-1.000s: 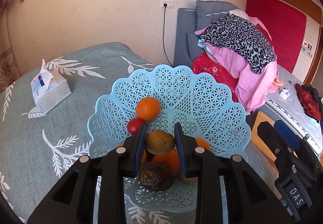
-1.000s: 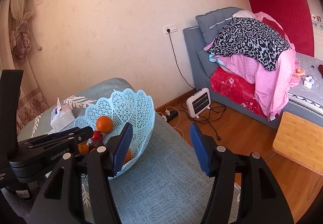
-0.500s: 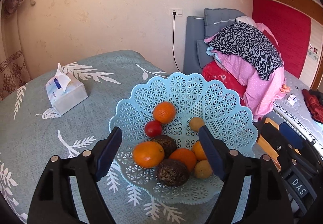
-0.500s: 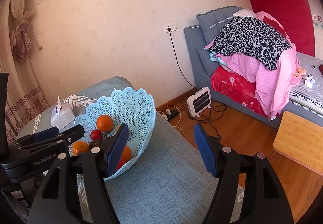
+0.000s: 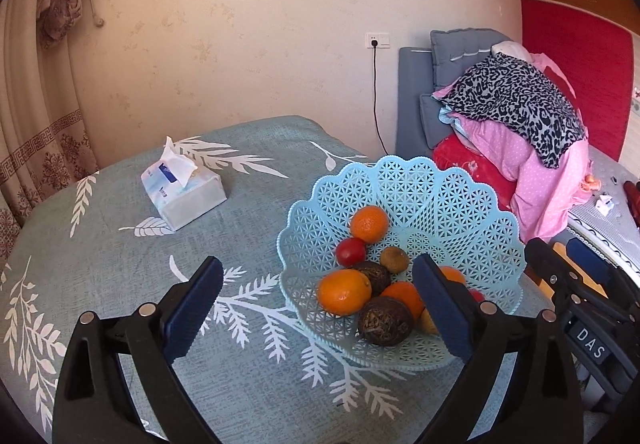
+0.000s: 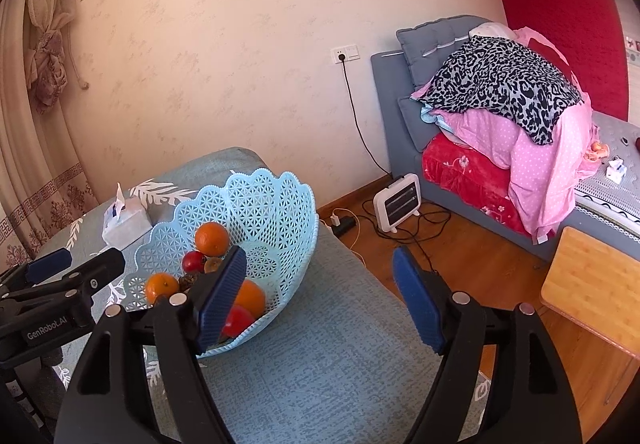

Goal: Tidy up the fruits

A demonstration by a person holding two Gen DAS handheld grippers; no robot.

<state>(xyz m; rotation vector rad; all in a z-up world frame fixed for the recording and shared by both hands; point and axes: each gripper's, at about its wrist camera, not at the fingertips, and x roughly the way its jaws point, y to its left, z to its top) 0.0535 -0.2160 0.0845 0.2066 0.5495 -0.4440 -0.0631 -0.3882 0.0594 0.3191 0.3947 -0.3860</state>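
Observation:
A light blue lattice basket [image 5: 452,200] stands on the table and holds several fruits: oranges [image 5: 343,292], a red fruit [image 5: 350,251], a brown kiwi [image 5: 394,259] and a dark round fruit [image 5: 385,320]. My left gripper [image 5: 316,308] is open and empty, above the table at the basket's near left side. The basket [image 6: 280,204] also shows in the right wrist view. My right gripper [image 6: 318,296] is open and empty, to the right of the basket, over the table's edge.
A tissue pack [image 5: 182,188] lies on the leaf-patterned tablecloth [image 5: 100,244] at the back left. A bed with piled bedding [image 6: 504,112], a small heater [image 6: 398,202] on the wood floor and a wooden stool [image 6: 596,280] are to the right.
My left gripper let go of the kiwi into the basket, opened wide and pulled back to the left. My right gripper drew back slightly and stayed open.

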